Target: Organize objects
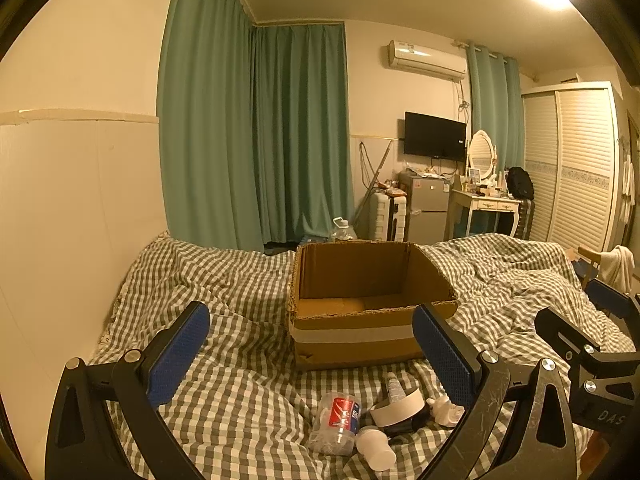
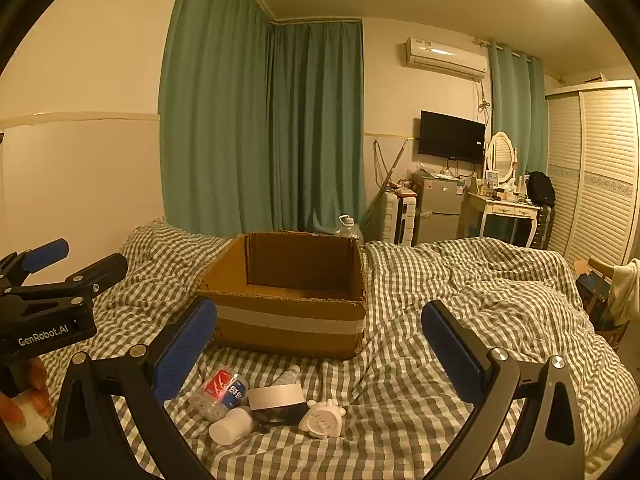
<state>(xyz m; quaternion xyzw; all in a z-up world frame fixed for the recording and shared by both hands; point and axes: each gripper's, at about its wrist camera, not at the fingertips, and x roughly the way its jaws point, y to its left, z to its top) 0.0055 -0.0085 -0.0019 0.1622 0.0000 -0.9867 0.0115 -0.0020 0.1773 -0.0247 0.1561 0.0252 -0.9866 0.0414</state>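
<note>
Cardboard box (image 2: 286, 296), brown and open-topped, is seen on the green-checked duvet (image 2: 460, 320); nothing is visible inside. Just before it a crushed clear plastic bottle with red-blue label (image 2: 220, 394) is lying on its side, long axis pointing toward the camera's left. Left gripper (image 1: 312, 356) and right gripper (image 2: 320, 356) are held with jaws wide, nothing gripped. Judged risk: bottle slipping or buckling if pinched across its crumpled middle.

Cardboard box (image 2: 288, 300) top open, nothing over it. Bottle (image 2: 222, 392), tape roll (image 2: 276, 400), white toy (image 2: 322, 418) bunched on bed (image 2: 460, 288) in front.
</note>
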